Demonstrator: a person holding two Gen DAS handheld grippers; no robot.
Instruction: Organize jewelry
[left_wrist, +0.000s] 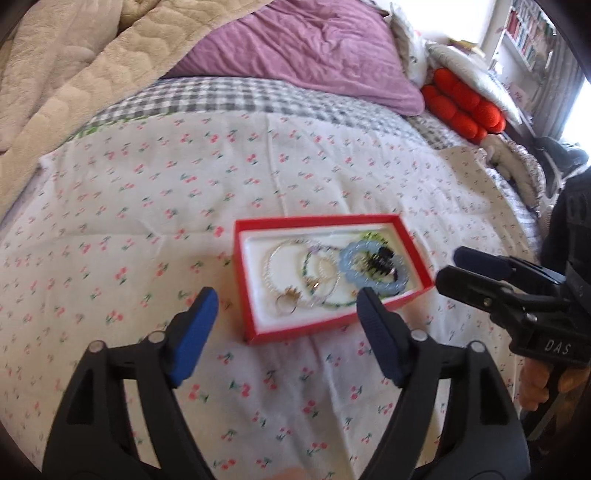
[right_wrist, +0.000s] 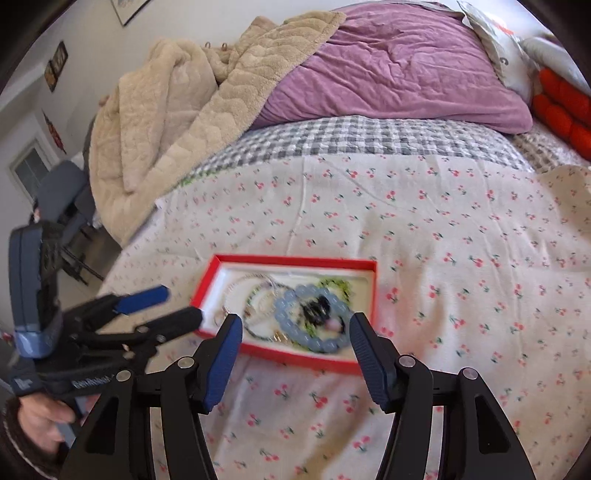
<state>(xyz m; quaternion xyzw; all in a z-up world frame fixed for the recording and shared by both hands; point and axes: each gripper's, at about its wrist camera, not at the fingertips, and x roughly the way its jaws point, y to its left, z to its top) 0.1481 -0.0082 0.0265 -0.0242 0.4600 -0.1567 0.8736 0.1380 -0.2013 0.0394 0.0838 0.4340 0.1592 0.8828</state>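
A red tray (left_wrist: 244, 280) with a white lining lies on the cherry-print bedspread (left_wrist: 147, 192); it also shows in the right wrist view (right_wrist: 207, 275). In it lie a light blue bead bracelet (left_wrist: 347, 258), a black hair clip (left_wrist: 376, 263), thin bead bracelets (left_wrist: 275, 258) and a ring (left_wrist: 286, 305). The blue bracelet (right_wrist: 286, 315) also shows in the right wrist view. My left gripper (left_wrist: 288, 299) is open and empty, just short of the tray's near edge. My right gripper (right_wrist: 295, 325) is open and empty, at the tray's near right side.
A purple pillow (left_wrist: 306, 48), a beige fleece blanket (left_wrist: 55, 74) and a red cushion (left_wrist: 461, 107) lie at the far side of the bed. A grey gingham strip (left_wrist: 258, 94) borders the bedspread. The bed's left edge drops to the floor (right_wrist: 74, 288).
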